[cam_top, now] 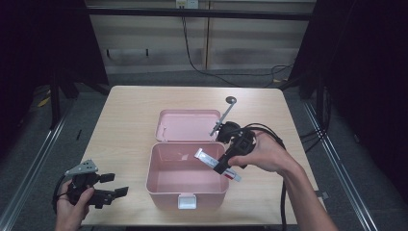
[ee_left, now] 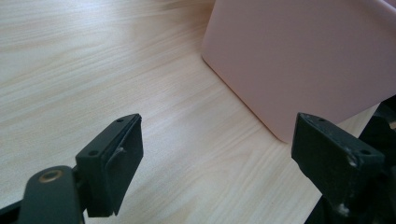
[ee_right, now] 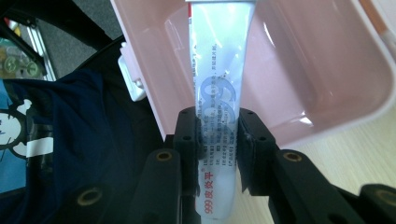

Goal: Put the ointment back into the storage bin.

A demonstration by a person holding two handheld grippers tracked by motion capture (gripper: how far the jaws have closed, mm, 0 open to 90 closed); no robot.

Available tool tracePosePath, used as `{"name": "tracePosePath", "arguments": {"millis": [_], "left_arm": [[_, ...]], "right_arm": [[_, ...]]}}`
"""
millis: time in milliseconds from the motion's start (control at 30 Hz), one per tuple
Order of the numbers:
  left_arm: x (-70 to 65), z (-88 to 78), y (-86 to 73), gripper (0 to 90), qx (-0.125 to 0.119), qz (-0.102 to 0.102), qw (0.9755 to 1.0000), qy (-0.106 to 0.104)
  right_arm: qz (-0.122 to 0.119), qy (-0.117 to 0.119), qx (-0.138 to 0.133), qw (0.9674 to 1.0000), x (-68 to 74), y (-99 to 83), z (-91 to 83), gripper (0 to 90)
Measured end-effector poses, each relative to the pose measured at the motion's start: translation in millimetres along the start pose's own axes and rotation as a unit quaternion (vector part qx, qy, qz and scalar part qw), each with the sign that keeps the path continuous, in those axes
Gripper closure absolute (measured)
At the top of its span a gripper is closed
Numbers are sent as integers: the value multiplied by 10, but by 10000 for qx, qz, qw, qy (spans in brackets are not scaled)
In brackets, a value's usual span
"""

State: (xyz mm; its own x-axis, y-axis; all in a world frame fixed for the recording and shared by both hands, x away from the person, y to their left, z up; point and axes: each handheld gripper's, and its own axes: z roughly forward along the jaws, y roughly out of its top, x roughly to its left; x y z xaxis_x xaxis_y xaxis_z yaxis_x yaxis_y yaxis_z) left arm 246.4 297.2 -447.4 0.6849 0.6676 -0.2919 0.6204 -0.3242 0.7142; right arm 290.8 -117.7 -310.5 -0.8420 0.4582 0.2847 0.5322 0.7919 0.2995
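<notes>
Now the right gripper point(cam_top: 222, 167), clamped on a tube point(cam_top: 210, 160), hangs over the open pink box point(cam_top: 159, 185) at centre frame to drop it in, while the left gripper point(cam_top: 115, 184) waits, jaws apart, lower left.

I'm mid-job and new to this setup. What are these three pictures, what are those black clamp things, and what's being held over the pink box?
There is no robot arm here: a person holds a two-jaw clamp in each hand. The high view looks down on the wooden table from above the person's side. The other two pictures come from cameras riding on each clamp, looking along its black jaws.

On the table stands an open pink box, its lid folded back.

The right hand-held gripper is shut on a white tube with printed text, holding it above the box's opening. The left hand-held gripper rests near the table's front left corner, jaws open, nothing between them, pointing toward the box's side wall.
</notes>
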Motion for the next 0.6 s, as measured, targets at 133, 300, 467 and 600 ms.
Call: {"name": "tracePosePath", "arguments": {"millis": [133, 300, 467, 600], "left_arm": [[0, -1, 0, 167, 1, 1, 10000, 1], [-5, -2, -1, 168, -9, -19, 10000, 7], [-1, -2, -1, 168, 2, 0, 10000, -3], [-2, -10, -2, 167, -17, -2, 10000, 9]], "right_arm": [[-191, 12, 79, 9998, 30, 103, 62, 718], [-301, 13, 168, 9994, 70, 188, 139, 719], [-439, 17, 293, 9986, 110, 287, 247, 718], [-466, 15, 323, 9984, 123, 343, 301, 719]]}}
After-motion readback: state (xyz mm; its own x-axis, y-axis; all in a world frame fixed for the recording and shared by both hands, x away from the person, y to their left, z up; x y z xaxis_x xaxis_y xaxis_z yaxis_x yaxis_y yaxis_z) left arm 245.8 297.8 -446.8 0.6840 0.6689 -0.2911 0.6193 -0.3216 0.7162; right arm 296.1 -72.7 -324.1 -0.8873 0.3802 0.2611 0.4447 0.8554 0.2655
